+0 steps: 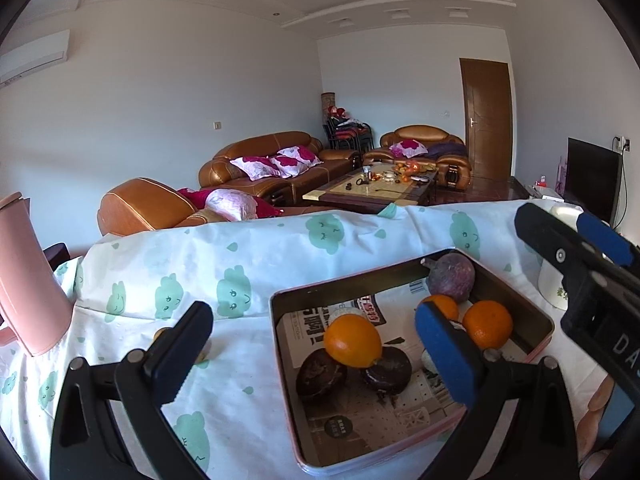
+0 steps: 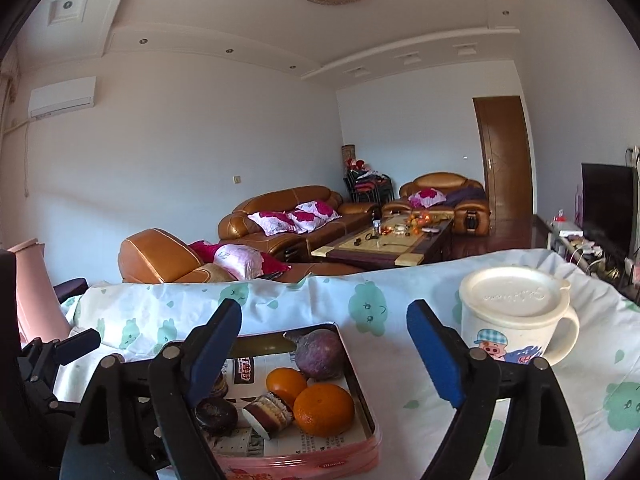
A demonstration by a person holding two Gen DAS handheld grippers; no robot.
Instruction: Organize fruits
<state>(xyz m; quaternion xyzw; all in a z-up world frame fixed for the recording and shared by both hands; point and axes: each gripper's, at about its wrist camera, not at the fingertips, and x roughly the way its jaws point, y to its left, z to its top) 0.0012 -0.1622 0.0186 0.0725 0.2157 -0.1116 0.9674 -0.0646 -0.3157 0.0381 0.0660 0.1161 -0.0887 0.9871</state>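
Note:
A pink-rimmed metal tin (image 1: 280, 364) lined with printed paper lies on the cloud-print cloth. In the left wrist view an orange (image 1: 352, 340) rests on two dark round cakes (image 1: 320, 374). Two more oranges (image 1: 488, 324) and a purple round fruit (image 1: 450, 276) fill the tin's far corner. My left gripper (image 1: 314, 314) is open above the tin's near left part, its pads touching nothing. My right gripper (image 2: 324, 316) is open over the tin's (image 2: 370, 416) far right edge with nothing between its fingers. Below it lie the oranges (image 2: 324, 410), the purple fruit (image 2: 320, 354) and a layered cake slice (image 2: 268, 408).
A lidded white cartoon mug (image 2: 516, 320) stands right of the tin, close to my right gripper's right finger. A pink jug (image 1: 28, 280) stands at the table's left end. A small tan thing (image 1: 206, 354) lies on the cloth, mostly hidden behind my left finger. Sofas lie beyond the table's far edge.

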